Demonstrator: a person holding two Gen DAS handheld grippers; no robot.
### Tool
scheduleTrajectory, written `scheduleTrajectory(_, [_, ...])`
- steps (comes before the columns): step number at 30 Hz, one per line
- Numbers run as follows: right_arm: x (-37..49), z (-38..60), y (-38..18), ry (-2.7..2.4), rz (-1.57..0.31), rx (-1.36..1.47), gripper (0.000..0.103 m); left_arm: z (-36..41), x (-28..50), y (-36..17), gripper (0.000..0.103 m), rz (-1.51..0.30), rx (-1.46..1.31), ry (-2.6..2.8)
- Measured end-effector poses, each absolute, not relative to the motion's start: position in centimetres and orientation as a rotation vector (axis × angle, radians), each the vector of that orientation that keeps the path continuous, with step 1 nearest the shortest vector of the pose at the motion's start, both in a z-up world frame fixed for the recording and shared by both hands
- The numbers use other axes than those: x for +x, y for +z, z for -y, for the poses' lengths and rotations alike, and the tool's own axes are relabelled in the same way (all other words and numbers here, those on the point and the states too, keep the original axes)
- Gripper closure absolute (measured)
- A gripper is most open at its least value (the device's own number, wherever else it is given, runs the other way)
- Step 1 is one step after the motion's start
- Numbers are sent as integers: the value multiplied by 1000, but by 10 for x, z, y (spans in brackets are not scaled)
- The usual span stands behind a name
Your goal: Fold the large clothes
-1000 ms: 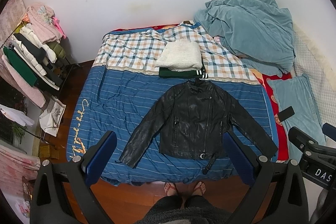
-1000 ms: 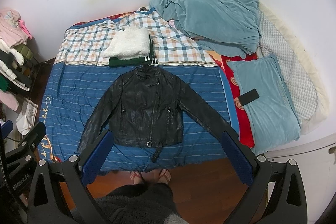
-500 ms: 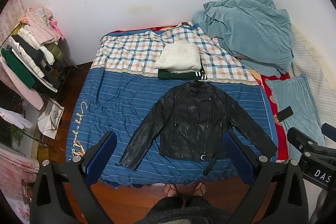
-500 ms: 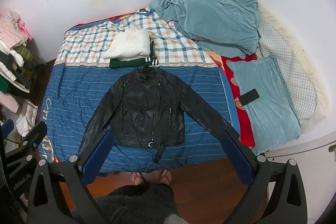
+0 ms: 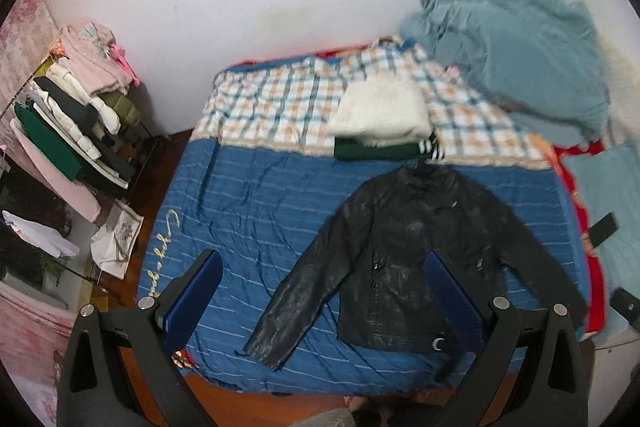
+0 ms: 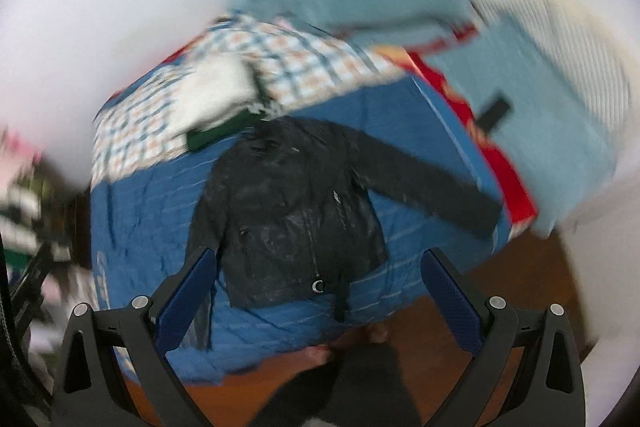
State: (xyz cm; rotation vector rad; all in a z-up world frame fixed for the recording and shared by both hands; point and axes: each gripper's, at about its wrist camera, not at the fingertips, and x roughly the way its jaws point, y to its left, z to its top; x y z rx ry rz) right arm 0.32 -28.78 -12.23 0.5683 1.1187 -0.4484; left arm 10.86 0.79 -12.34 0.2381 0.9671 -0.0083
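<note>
1. Black, shiny leather-look jacket (image 5: pixel 404 259) lies face up on the blue striped bedspread (image 5: pixel 248 223), sleeves spread outward and hem toward the bed's foot. In the left wrist view the left gripper (image 5: pixel 324 291) hangs above it, fingers spread wide and holding nothing. Just beyond the jacket's collar sits a stack of folded clothes, a fluffy white piece on a dark green one (image 5: pixel 382 127); I judge those already done. A crumpled teal blanket (image 5: pixel 520 47) is heaped well past the jacket's far shoulder.

2. The right wrist view is heavily blurred. The right gripper (image 6: pixel 316 287) is also spread wide and empty, above the jacket's (image 6: pixel 292 211) hem. No fold shows in the jacket: sleeves and body are all left to do.
</note>
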Motion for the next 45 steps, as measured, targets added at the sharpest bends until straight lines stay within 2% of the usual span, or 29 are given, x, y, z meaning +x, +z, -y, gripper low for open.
scheduleTrajectory(1, [-2, 303, -150, -473, -1127, 637, 23, -3, 114, -140, 0, -984, 247, 2])
scheduleTrajectory(2, [-5, 322, -181, -491, -1130, 715, 40, 2, 120, -159, 0, -1007, 254, 13])
scheduleTrajectory(3, [-10, 341, -211, -527, -1141, 771, 43, 7, 127, -181, 0, -1033, 254, 24])
scheduleTrajectory(9, [-61, 443, -385, -712, -1049, 1101, 42, 52, 152, -322, 0, -1174, 273, 107])
scheduleTrajectory(14, [-97, 521, -521, -797, -947, 1357, 41, 85, 166, -417, 0, -1266, 356, 137])
scheduleTrajectory(17, [-118, 553, -589, -829, -836, 1518, 41, 103, 173, -457, 0, -1313, 387, 143])
scheduleTrajectory(21, [-131, 580, -639, -814, -657, 1592, 41, 128, 179, -481, 0, -1333, 398, 139])
scheduleTrajectory(25, [-126, 592, -655, -804, -543, 1611, 37, 152, 186, -495, 0, -1320, 400, 123])
scheduleTrajectory(27, [-123, 595, -660, -802, -508, 1610, 30, 160, 191, -500, 0, -1318, 400, 116])
scheduleTrajectory(31, [-107, 596, -654, -811, -445, 1620, 31, 171, 198, -504, 0, -1306, 412, 111])
scheduleTrajectory(32, [-107, 594, -650, -819, -431, 1618, 39, 172, 200, -504, 0, -1302, 410, 111])
scheduleTrajectory(33, [-105, 595, -647, -828, -424, 1606, 62, 173, 202, -504, 0, -1298, 408, 111])
scheduleTrajectory(34, [-104, 597, -640, -840, -427, 1588, 81, 173, 202, -503, 0, -1295, 409, 113])
scheduleTrajectory(35, [-107, 600, -633, -850, -423, 1571, 95, 172, 203, -504, 0, -1292, 407, 117])
scheduleTrajectory(40, [-101, 617, -571, -845, -443, 1413, 98, 156, 206, -503, 0, -1295, 362, 141])
scheduleTrajectory(45, [-54, 601, -490, -785, -499, 1152, 98, 118, 208, -502, 0, -1310, 291, 179])
